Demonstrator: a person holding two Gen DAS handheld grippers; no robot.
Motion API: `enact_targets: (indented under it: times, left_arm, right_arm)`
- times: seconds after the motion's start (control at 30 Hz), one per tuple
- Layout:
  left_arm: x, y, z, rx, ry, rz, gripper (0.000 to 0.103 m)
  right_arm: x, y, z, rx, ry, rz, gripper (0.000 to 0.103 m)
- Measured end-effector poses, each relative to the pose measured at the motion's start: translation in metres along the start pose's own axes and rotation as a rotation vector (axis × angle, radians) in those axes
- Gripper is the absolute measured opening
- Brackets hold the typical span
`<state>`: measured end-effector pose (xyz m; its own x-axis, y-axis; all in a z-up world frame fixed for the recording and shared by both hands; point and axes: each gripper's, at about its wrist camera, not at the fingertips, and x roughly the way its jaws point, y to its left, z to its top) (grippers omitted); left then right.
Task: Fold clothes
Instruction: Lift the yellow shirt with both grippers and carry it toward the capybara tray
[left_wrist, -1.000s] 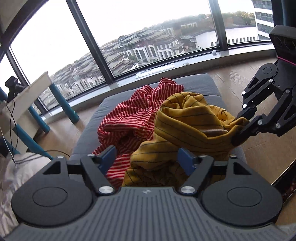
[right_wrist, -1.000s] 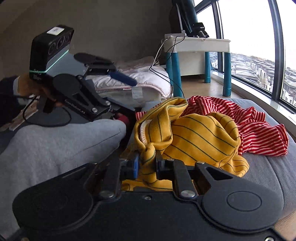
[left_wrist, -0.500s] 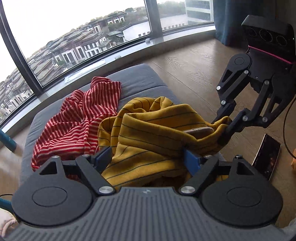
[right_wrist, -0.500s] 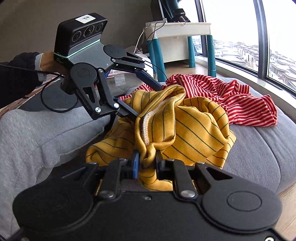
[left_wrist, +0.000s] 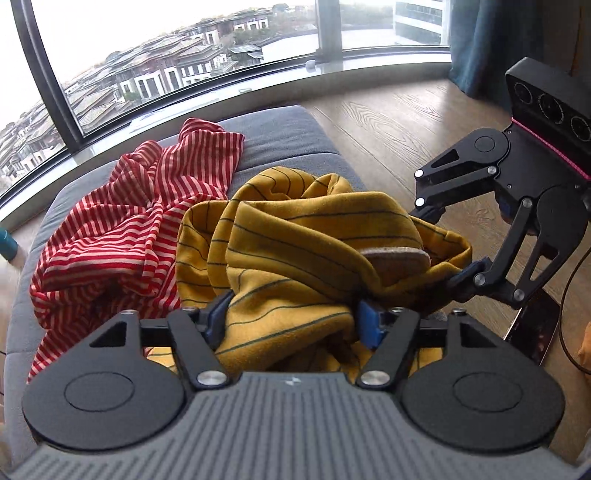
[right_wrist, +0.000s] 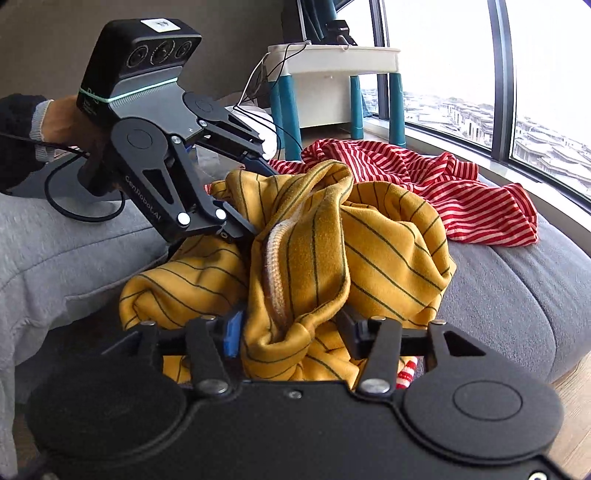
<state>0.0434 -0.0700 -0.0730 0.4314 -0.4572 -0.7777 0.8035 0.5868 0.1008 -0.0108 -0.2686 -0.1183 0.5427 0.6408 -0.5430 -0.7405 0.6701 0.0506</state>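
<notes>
Bunching between spread fingers of both hand-held grippers: yellow garment (left_wrist: 310, 240).

A yellow shirt (left_wrist: 306, 240) with thin dark stripes lay crumpled on a grey cushion (left_wrist: 288, 133), its ribbed collar showing. A rumpled red-and-white striped shirt (left_wrist: 140, 214) lay touching it.

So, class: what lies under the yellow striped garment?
The grey cushion shows beside the yellow striped garment, and a red striped garment edge runs beneath it. What else it covers is hidden.
</notes>
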Motion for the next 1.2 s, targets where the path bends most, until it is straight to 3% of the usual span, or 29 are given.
enact_targets:
  times: [0.1, 0.17, 0.3, 0.43, 0.6, 0.73, 0.83, 0.97, 1.2]
  left_arm:
    - [-0.004, 0.003, 0.001, -0.079, 0.014, 0.003, 0.048]
    - [-0.007, 0.009, 0.0, -0.166, 0.006, 0.007, 0.04]
    - [-0.032, 0.008, 0.0, -0.205, -0.05, 0.044, 0.035]
    - [-0.091, 0.006, 0.013, -0.228, -0.167, 0.136, 0.031]
    - [-0.199, -0.002, 0.038, -0.219, -0.297, 0.364, 0.03]
    - [-0.29, -0.023, 0.05, -0.169, -0.357, 0.567, 0.025]
    - [-0.355, -0.045, 0.053, -0.141, -0.38, 0.658, 0.024]
    - [-0.44, -0.088, 0.055, -0.14, -0.467, 0.833, 0.022]
    - [-0.561, -0.209, 0.079, 0.023, -0.4, 1.13, 0.022]
  right_arm:
    - [0.004, 0.004, 0.005, 0.002, 0.008, -0.021, 0.048]
    - [0.003, 0.01, 0.016, -0.004, -0.012, -0.036, 0.019]
    - [-0.016, 0.031, 0.062, -0.097, -0.125, -0.082, 0.017]
    - [-0.034, 0.052, 0.107, -0.189, -0.238, -0.129, 0.017]
    - [-0.058, 0.081, 0.167, -0.312, -0.386, -0.178, 0.016]
    - [-0.086, 0.126, 0.229, -0.438, -0.538, -0.154, 0.016]
    - [-0.112, 0.164, 0.264, -0.537, -0.633, -0.144, 0.016]
    - [-0.148, 0.208, 0.3, -0.625, -0.759, -0.105, 0.016]
    - [-0.253, 0.29, 0.362, -0.782, -1.004, -0.039, 0.016]
